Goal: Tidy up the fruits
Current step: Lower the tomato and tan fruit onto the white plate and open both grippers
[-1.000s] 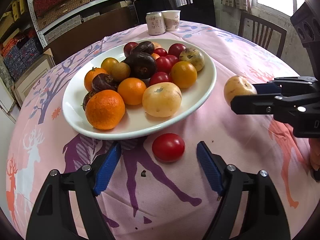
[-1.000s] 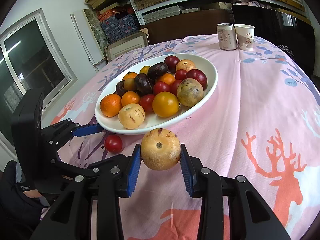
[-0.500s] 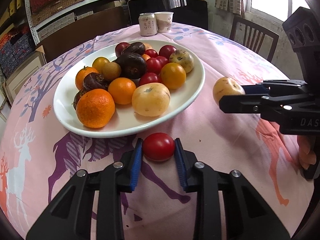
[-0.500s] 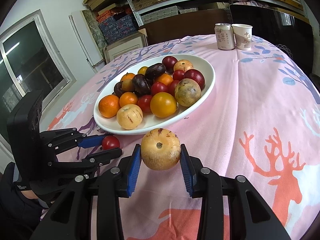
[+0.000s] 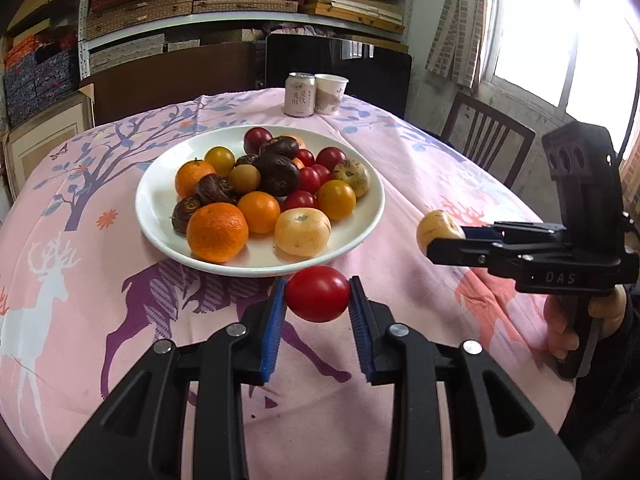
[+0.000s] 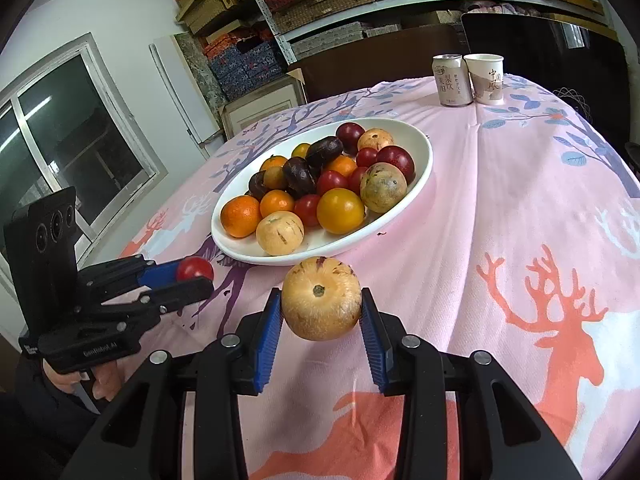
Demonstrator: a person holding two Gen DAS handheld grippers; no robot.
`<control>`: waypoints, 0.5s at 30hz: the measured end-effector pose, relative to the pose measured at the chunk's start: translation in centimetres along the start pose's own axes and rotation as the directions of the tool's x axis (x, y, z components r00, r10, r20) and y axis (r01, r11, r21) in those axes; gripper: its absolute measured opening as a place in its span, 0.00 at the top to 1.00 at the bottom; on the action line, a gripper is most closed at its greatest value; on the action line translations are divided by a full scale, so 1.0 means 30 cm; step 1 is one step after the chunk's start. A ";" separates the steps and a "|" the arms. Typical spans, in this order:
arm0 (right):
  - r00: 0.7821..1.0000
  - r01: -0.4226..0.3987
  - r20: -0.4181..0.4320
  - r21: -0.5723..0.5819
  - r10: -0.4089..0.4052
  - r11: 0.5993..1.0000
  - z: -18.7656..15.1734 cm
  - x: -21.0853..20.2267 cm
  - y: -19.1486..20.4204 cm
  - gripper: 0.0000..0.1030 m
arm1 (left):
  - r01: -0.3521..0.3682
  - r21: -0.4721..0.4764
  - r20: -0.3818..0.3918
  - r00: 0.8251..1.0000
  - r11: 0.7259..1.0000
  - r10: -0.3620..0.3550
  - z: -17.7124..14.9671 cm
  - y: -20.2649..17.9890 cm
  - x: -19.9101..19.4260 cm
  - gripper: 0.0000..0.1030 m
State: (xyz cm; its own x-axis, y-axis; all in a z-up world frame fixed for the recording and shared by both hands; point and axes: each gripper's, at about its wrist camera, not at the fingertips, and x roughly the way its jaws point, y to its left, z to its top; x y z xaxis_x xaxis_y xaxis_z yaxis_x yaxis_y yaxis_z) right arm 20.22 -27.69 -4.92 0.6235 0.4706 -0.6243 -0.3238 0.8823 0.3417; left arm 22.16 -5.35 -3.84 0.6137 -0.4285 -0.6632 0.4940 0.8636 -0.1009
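Observation:
A red tomato (image 5: 317, 293) hangs just above the pink tablecloth, and my left gripper (image 5: 317, 300) is shut on it with the blue pads against both its sides. It is just in front of the near rim of a white plate (image 5: 160, 184) heaped with oranges, tomatoes and dark fruits. Over the cloth to the right, my right gripper (image 6: 322, 314) is shut on a yellow speckled round fruit (image 6: 321, 303). That same yellow fruit (image 5: 438, 233) and right gripper (image 5: 444, 240) show at the right in the left wrist view. The tomato (image 6: 195, 269) and left gripper (image 6: 196, 276) appear at the left in the right wrist view.
A drink can (image 5: 300, 94) and a paper cup (image 5: 330, 94) stand at the far edge of the round table. A dark chair (image 5: 486, 146) is at the right behind the table. Shelves of woven boxes fill the back wall. A hand (image 5: 568, 326) holds the right gripper's grip.
My left gripper closed on the red tomato and lifted it off the cloth, nearer the plate's rim. The right gripper has kept still with the yellow fruit in it.

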 end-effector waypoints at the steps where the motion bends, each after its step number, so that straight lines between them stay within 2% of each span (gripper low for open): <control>1: 1.000 0.008 0.000 -0.006 -0.008 1.000 0.006 -0.004 0.003 0.62 | -0.004 -0.009 0.008 1.000 1.000 0.004 0.012 0.012 -0.007 0.71; 5: 0.999 0.035 0.025 -0.043 -0.034 0.998 0.098 -0.019 0.035 0.62 | -0.012 -0.057 0.017 1.000 0.998 0.013 0.103 0.069 0.003 0.71; 8: 0.997 0.064 0.058 -0.102 -0.059 0.993 0.204 -0.004 0.077 0.62 | -0.035 -0.052 0.030 0.999 0.998 0.037 0.203 0.097 0.033 0.71; 11: 0.992 0.106 0.083 -0.134 -0.096 0.985 0.298 0.063 0.085 0.62 | -0.056 -0.060 0.024 0.998 0.997 0.058 0.296 0.137 0.090 0.70; 15: 0.990 0.133 0.066 -0.118 -0.126 0.984 0.361 0.194 0.043 0.62 | -0.096 -0.091 -0.009 0.995 0.991 0.095 0.373 0.203 0.202 0.70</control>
State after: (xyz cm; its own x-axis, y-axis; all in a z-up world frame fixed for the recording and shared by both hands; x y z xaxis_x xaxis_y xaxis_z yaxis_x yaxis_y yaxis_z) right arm 31.13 -23.92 -0.51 0.7047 0.3539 -0.6149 -0.3195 0.9321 0.1704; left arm 35.79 -5.65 -0.17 0.6524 -0.3419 -0.6764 0.3748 0.9212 -0.1041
